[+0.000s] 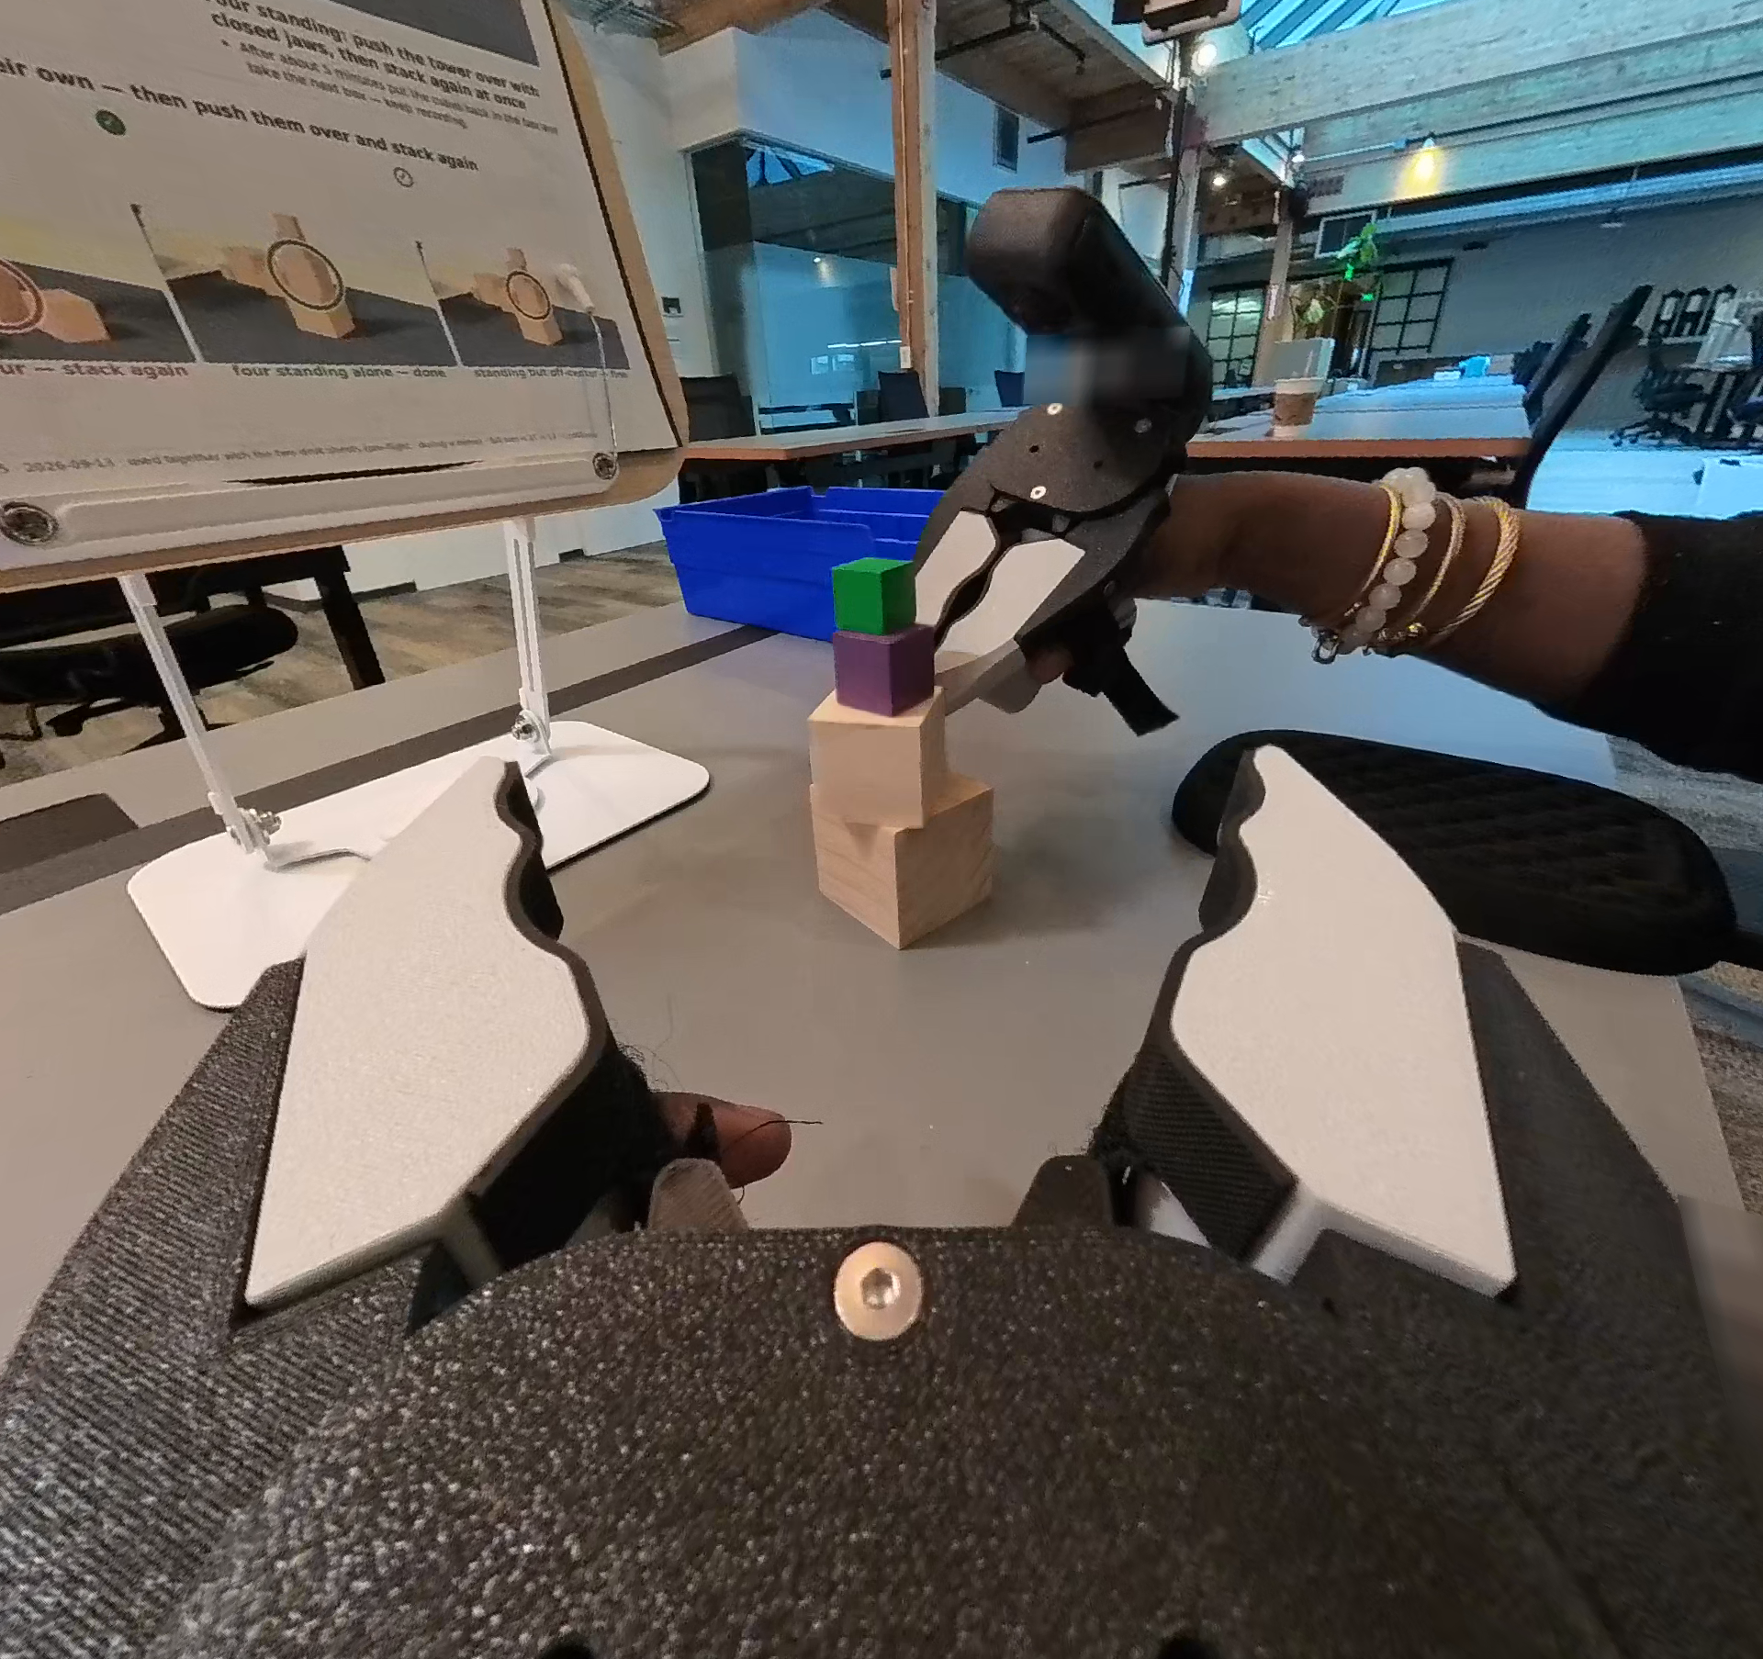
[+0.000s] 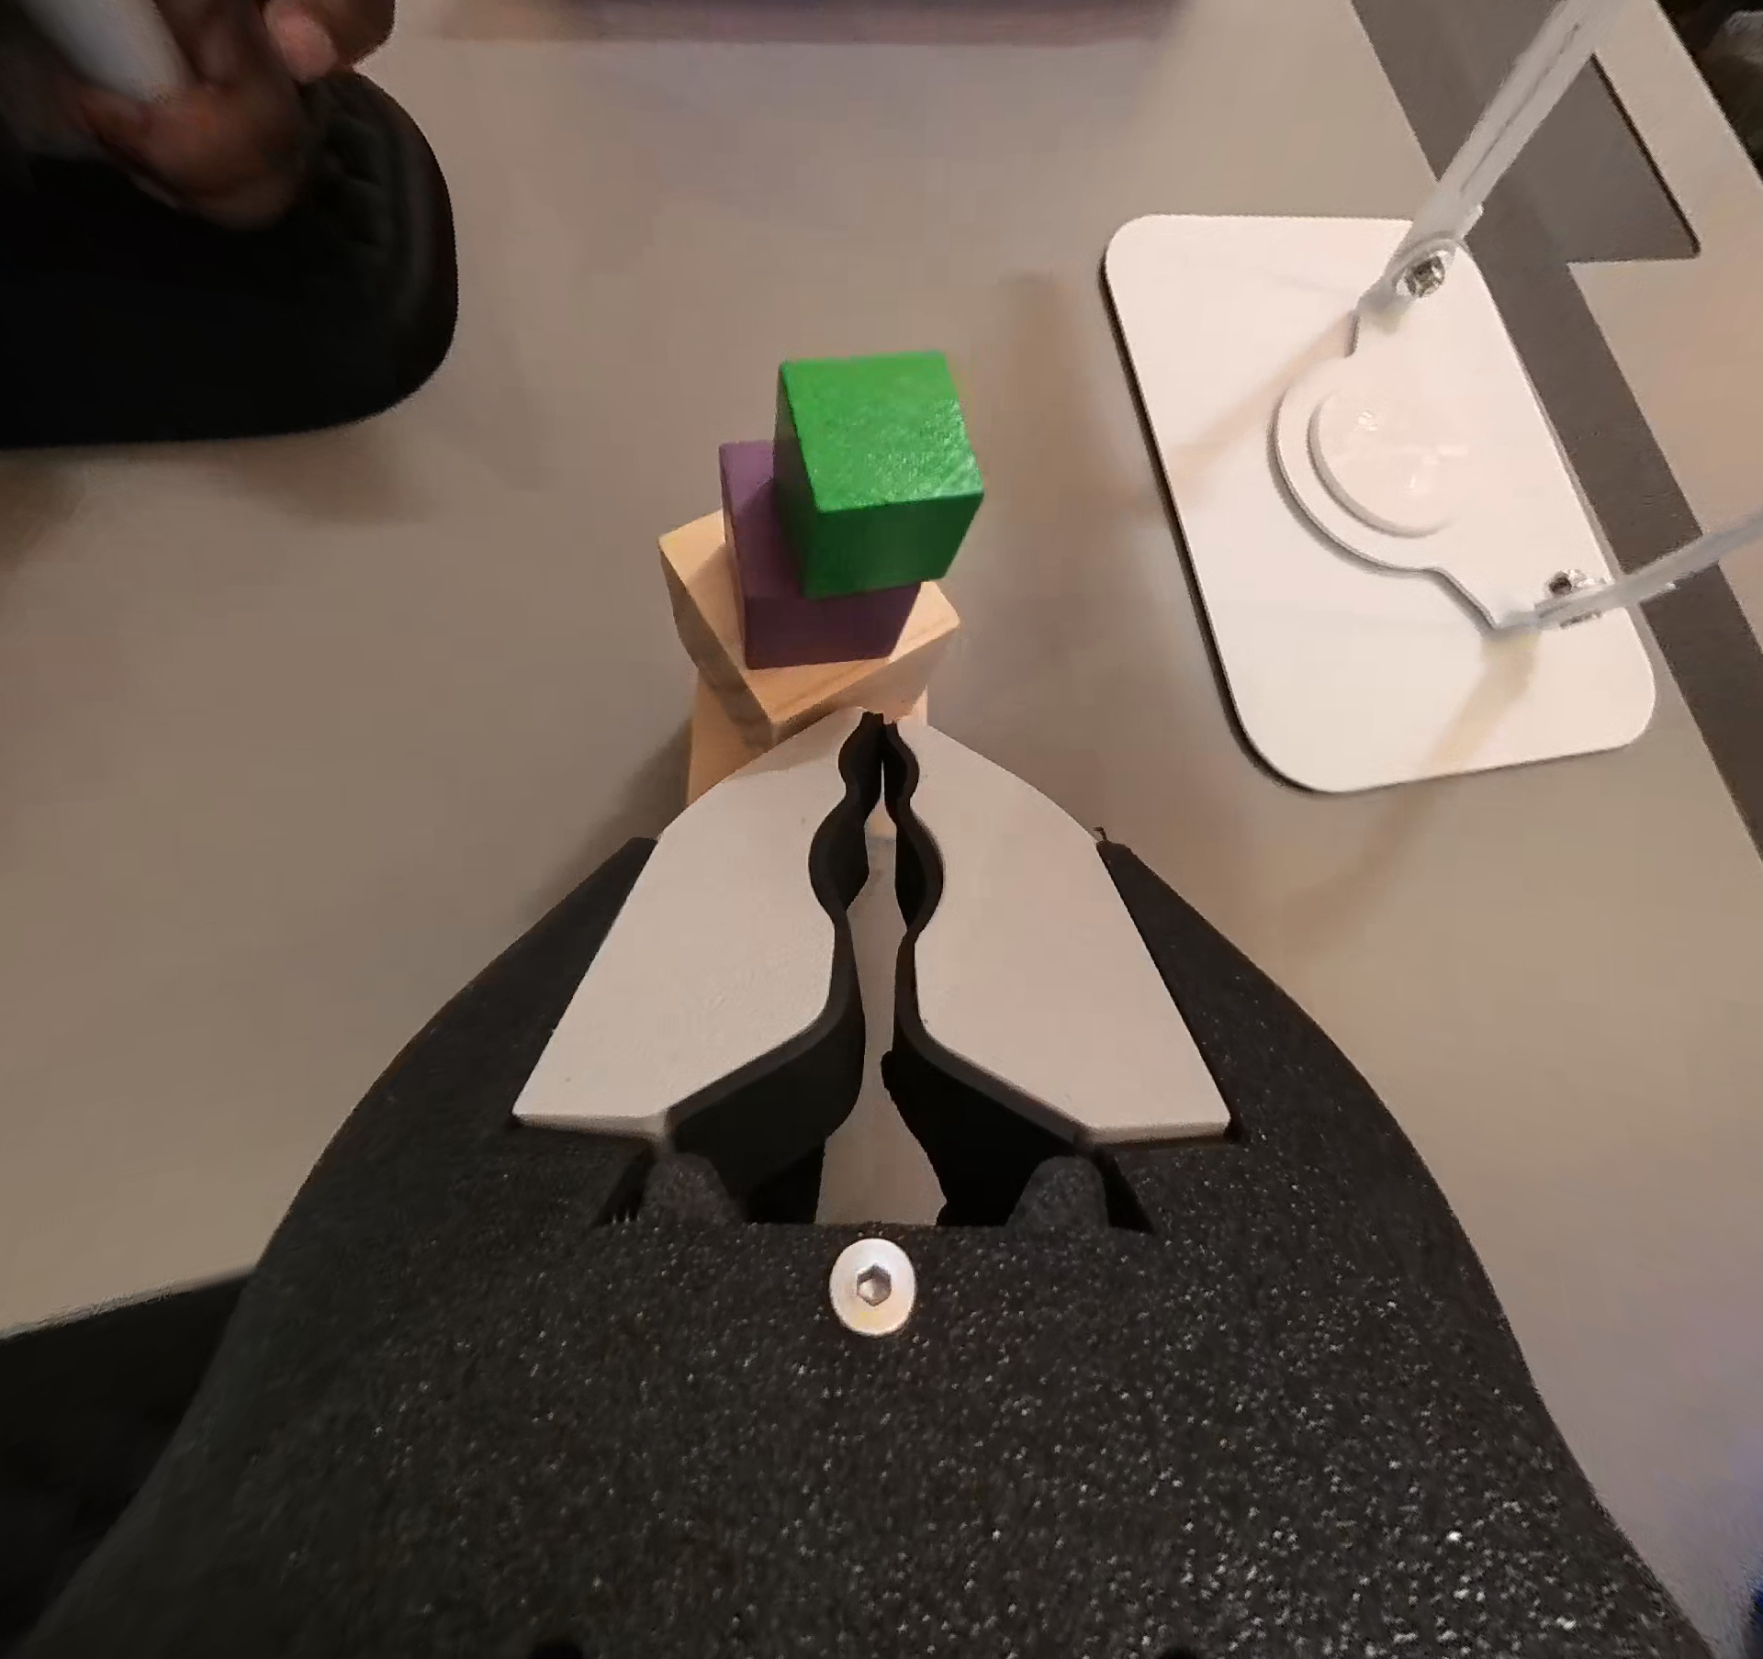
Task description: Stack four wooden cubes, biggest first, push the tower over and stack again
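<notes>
Grey tabletop (image 1: 668, 1022) carries a four-cube tower (image 2: 820, 583): two pale wooden cubes, purple, green on top (offset, twisted). Right tool (image 2: 882, 731) is clenched empty, tips touching the upper wooden cube. Left tool (image 1: 882, 860) is spread wide, empty. Cubes judged light, rigid, easily toppled; flat opposite faces suit gripping.

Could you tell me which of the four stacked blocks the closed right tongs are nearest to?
The upper plain wooden block, second from the bottom. The right tongs, shut and holding nothing, meet its corner, below the purple block and green block.
</notes>
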Available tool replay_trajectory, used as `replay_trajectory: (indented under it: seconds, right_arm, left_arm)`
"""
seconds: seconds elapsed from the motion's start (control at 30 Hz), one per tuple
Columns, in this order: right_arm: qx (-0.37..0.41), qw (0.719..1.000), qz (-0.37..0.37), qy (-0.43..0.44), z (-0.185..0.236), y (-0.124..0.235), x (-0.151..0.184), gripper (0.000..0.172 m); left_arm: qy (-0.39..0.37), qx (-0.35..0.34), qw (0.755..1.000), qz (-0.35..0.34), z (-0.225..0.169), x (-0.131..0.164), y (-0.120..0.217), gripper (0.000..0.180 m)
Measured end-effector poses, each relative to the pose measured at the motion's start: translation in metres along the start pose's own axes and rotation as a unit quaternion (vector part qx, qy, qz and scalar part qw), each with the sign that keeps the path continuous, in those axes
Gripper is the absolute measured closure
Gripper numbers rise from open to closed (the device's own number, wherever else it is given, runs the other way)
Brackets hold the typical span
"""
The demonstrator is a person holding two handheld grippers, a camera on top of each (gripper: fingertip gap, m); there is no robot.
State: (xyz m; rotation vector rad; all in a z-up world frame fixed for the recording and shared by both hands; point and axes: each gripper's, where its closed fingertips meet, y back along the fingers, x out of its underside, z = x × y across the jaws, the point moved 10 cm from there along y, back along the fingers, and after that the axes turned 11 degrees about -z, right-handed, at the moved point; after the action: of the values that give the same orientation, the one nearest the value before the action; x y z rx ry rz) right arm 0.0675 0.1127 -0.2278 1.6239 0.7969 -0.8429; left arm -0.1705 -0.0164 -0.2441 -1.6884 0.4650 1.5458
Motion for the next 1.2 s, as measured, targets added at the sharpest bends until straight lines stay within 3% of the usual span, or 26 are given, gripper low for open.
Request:
replay_trajectory:
  seconds: [0.5,0.67,0.87,1.03,1.2]
  right_arm:
    - [-0.03,0.999,-0.026,-0.002,0.012,-0.028,-0.017,0.172]
    - [-0.03,0.995,-0.084,-0.032,0.016,-0.02,-0.021,0.169]
    - [-0.041,0.977,-0.198,-0.061,0.025,0.01,-0.024,0.153]
    - [-0.029,0.939,-0.326,-0.103,0.027,0.043,-0.019,0.139]
    - [-0.008,0.921,-0.372,-0.115,0.038,0.059,-0.004,0.094]
  left_arm:
    - [0.01,-0.002,1.0,-0.004,0.002,0.0,0.001,0.048]
    - [0.005,-0.003,1.0,-0.006,0.001,-0.001,0.002,0.048]
    - [0.006,-0.003,1.0,-0.005,0.001,-0.001,0.002,0.049]
    - [0.004,-0.001,1.0,-0.003,0.001,0.0,0.001,0.049]
    - [0.006,0.0,1.0,0.0,0.001,0.0,0.0,0.049]
